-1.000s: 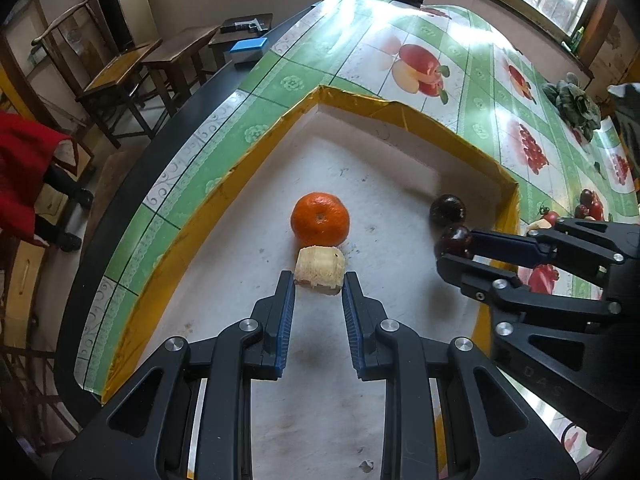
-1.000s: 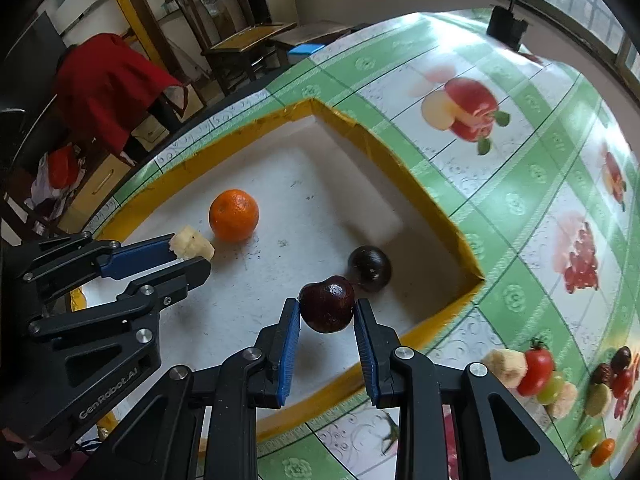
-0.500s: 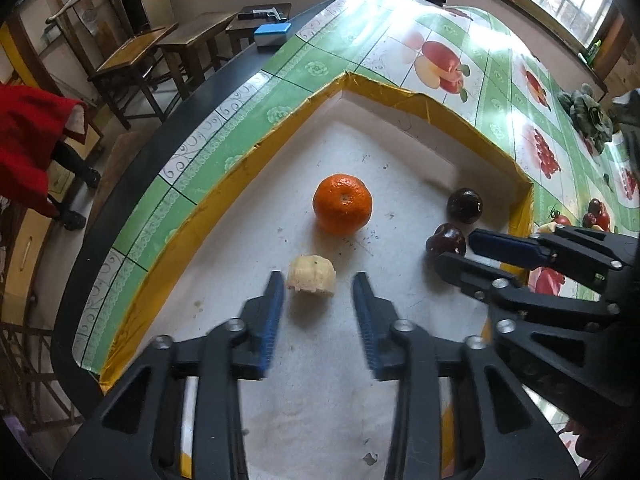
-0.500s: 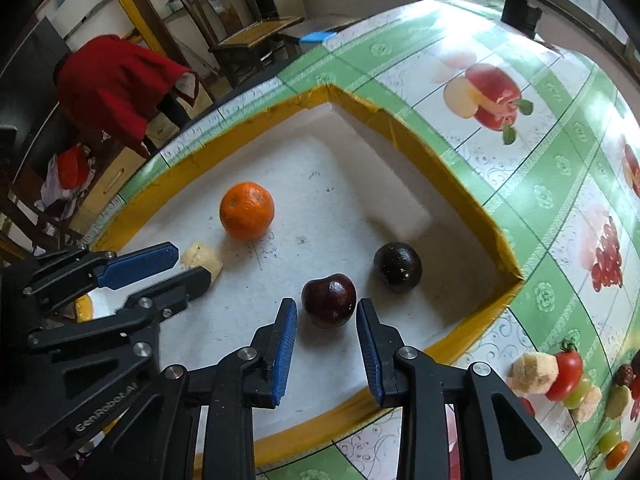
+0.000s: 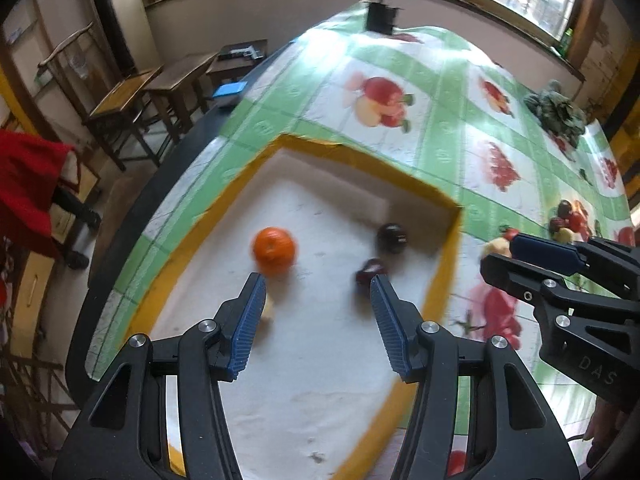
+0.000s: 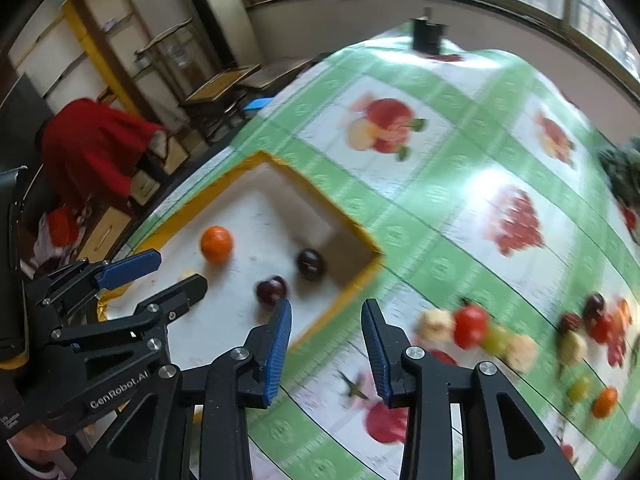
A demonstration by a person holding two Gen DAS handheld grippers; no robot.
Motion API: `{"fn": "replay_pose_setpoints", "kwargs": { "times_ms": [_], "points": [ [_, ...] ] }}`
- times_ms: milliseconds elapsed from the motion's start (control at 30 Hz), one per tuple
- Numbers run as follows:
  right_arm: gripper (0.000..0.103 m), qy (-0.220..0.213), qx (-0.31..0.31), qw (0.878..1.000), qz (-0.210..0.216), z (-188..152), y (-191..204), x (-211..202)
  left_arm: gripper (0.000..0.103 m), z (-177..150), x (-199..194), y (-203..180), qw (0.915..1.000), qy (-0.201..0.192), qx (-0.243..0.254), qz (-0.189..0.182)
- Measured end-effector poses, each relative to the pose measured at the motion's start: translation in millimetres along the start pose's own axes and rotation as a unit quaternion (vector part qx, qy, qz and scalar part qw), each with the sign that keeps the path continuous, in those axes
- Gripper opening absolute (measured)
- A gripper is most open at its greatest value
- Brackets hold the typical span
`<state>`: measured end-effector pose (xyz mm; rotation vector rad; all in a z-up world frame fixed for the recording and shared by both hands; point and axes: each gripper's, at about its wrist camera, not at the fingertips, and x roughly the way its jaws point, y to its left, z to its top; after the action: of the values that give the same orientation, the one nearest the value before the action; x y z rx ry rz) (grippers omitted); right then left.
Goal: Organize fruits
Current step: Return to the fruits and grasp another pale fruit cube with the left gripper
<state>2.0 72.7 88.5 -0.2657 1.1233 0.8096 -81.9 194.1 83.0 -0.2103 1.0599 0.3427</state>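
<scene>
A yellow-rimmed white tray [image 5: 442,276] [image 6: 320,198] holds an orange [image 5: 274,250] [image 6: 216,243], two dark plums [image 5: 392,237] [image 5: 370,270] [image 6: 310,264] [image 6: 271,290] and a pale peeled fruit piece [image 5: 267,312], half hidden behind my left finger. My left gripper [image 5: 318,280] [image 6: 180,270] hangs above the tray's near part. Its jaws are opening and nothing is between them. My right gripper [image 6: 327,306] [image 5: 500,254] is over the tray's right rim. Its jaws are also opening, with nothing between them.
Several loose small fruits [image 6: 472,326] lie on the fruit-print tablecloth [image 5: 440,140] right of the tray. A black device [image 5: 380,16] stands at the table's far end, with leafy greens [image 5: 556,110] at far right. Wooden desks [image 5: 120,104] and a person in red [image 6: 88,152] are to the left.
The left gripper let go of the pale piece, the right let go of a dark plum. Both opened wider and drew up and back; the right one shifted toward the tray's right rim.
</scene>
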Motion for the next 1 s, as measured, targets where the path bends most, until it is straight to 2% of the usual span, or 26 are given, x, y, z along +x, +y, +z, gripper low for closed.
{"fn": "replay_pose_setpoints", "kwargs": {
  "times_ms": [333,600,700,867,1000],
  "points": [
    [0.036,-0.011,0.068,0.997,-0.043,-43,-62,-41,0.055,3,-7,-70,0.9976,-0.006,0.062,-0.031],
    [0.036,-0.014,0.124,0.99,-0.069,-85,-112,-68,0.055,-1,-4,-123,0.9933,0.004,0.1,-0.057],
    [0.036,-0.011,0.143,0.987,-0.075,-99,-129,-73,0.055,-3,1,-133,0.9921,0.019,0.101,-0.073],
    [0.036,-0.01,0.163,0.983,-0.08,-118,-150,-80,0.054,4,17,-128,0.9886,0.05,0.068,-0.124],
    [0.036,-0.007,0.178,0.981,-0.077,-132,-166,-79,0.054,9,28,-129,0.9881,0.053,0.063,-0.13]
  ]
}}
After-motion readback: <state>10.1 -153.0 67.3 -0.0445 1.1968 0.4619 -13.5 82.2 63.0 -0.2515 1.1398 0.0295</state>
